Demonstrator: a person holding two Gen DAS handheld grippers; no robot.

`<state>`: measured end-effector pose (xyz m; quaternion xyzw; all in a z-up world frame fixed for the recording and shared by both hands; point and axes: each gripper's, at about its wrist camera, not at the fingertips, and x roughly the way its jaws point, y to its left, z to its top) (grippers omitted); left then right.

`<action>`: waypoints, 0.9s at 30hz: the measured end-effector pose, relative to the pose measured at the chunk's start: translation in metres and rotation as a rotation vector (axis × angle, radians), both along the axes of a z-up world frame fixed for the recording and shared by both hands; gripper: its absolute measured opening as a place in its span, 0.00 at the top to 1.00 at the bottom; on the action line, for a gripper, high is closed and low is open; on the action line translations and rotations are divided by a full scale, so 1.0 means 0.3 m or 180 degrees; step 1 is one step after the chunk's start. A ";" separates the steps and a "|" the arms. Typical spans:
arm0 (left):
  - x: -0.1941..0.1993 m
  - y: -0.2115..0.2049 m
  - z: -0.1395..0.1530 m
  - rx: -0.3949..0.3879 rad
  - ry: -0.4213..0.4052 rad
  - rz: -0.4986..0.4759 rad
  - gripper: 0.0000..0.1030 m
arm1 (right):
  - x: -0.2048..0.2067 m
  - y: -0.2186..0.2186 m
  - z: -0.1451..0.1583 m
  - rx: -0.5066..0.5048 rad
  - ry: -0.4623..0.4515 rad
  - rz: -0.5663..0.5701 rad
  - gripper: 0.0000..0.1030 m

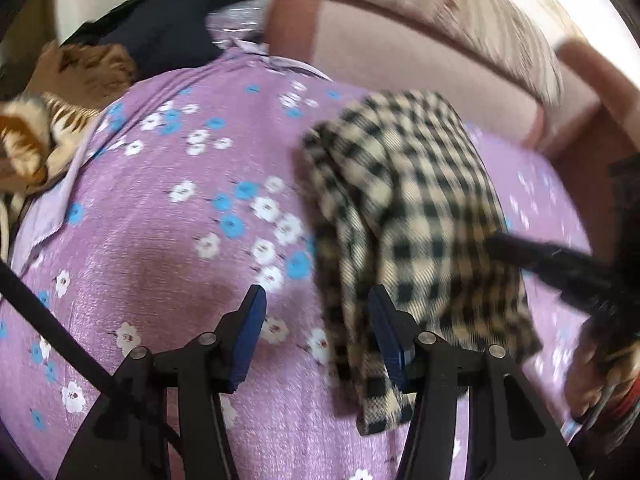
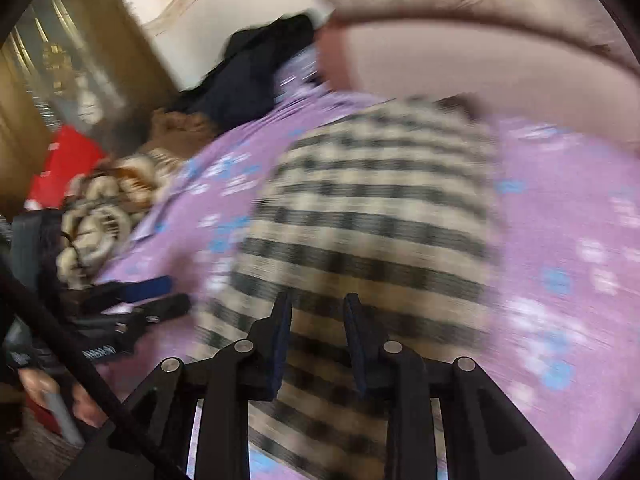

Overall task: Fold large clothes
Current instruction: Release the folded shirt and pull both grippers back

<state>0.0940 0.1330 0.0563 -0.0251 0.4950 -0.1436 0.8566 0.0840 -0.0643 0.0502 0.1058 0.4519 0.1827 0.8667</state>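
A folded garment (image 1: 412, 216) lies on the bed (image 1: 180, 248), right of its middle in the left wrist view. Behind it a pillow (image 1: 420, 76) rests at the bed's head, with a second pillow (image 1: 472, 12) on top. At the far left corner lies a heap of clothes (image 1: 176, 28), and a blanket (image 1: 44, 136) is bunched along the left edge.

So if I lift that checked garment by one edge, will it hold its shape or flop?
Probably flop: the checked garment already lies in soft folds and drapes over itself on the floral bedsheet. It looks like thick woven cloth, so likely somewhat heavy and inclined to sag. The weave looks coarse, so it is unlikely to slip.
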 end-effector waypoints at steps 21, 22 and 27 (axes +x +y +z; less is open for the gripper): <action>-0.014 0.089 0.130 0.0348 -0.0989 0.0905 0.09 | 0.261 -0.013 0.092 0.0147 -0.0024 -0.0407 0.62; -0.015 0.086 0.127 0.0374 -0.0977 0.0884 0.09 | 0.193 -0.029 0.101 0.0091 -0.0040 -0.0409 0.59; -0.096 -0.003 0.111 0.0629 -0.0917 0.0697 0.09 | -0.137 -0.123 0.058 -0.0253 -0.0006 -0.0554 0.53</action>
